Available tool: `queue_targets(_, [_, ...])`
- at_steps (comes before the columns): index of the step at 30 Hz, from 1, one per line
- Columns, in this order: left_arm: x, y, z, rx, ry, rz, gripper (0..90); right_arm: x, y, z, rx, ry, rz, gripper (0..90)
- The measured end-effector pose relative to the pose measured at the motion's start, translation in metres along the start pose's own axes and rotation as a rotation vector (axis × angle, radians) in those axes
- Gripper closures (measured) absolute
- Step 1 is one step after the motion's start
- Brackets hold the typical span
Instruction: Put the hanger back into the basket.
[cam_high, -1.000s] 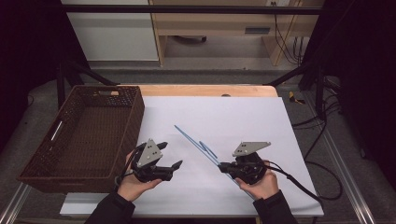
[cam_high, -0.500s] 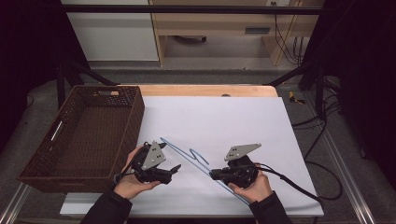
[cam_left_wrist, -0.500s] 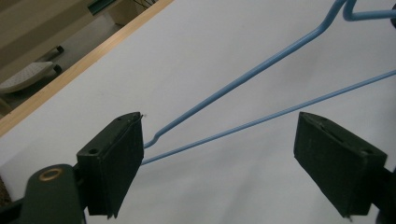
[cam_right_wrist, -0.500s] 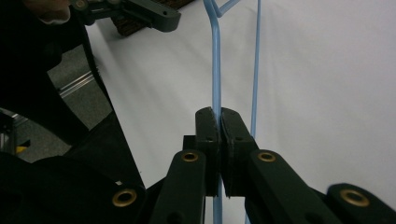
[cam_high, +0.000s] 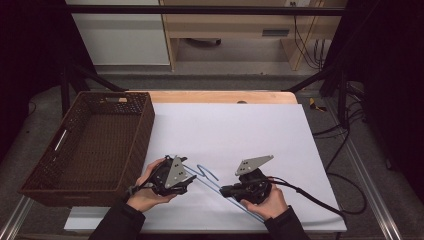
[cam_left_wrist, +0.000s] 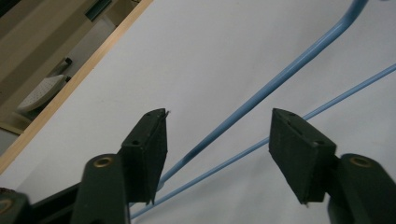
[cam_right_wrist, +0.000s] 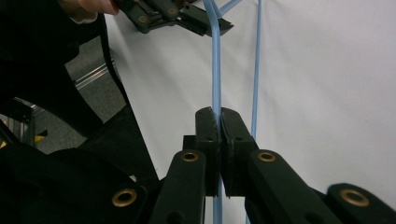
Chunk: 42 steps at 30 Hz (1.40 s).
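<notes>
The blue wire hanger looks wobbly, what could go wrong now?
1. Only the right gripper pinches the thin blue wire hanger; held at one rod, it might twist or slip.
2. The left gripper is open around two rods; closing now might catch just one.
3. The brown wicker basket sits near; the hanger may bump its wall.

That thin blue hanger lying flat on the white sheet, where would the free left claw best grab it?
Probably the thicker straight arm of the blue hanger, which runs up between the open left claw. Both pads already straddle it from the near, low side, so closing there looks simplest. The hanger's rods are thin and lie low on the white sheet, so come in shallow. The right claw is clamped on a rod farther along.
</notes>
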<state>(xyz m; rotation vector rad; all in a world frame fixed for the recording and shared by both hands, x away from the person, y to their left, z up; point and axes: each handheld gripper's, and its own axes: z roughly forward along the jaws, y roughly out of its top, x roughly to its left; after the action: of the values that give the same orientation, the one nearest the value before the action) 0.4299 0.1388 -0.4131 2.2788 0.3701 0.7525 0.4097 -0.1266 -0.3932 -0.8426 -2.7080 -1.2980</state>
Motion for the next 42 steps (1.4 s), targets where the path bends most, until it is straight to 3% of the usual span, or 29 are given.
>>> queue_targets(5, [-0.003,0.000,0.004,0.007,0.018,0.042,51.8,0.000,0.000,0.000,-0.001,0.007,0.001,87.9])
queue_targets(15, [-0.007,0.000,0.006,0.019,0.041,0.084,72.8,0.000,0.000,0.000,-0.001,0.014,0.002,87.9])
queue_targets(21, [-0.010,0.001,0.005,0.020,0.063,0.122,75.3,0.000,0.000,-0.001,-0.003,0.005,0.002,87.8])
queue_targets(29, [-0.014,0.002,0.003,0.020,0.074,0.157,79.5,-0.001,0.001,-0.006,-0.017,-0.045,-0.008,87.4])
queue_targets(42, [-0.021,0.009,-0.001,0.088,0.055,0.224,85.3,-0.001,0.001,-0.011,-0.046,-0.107,-0.031,85.7])
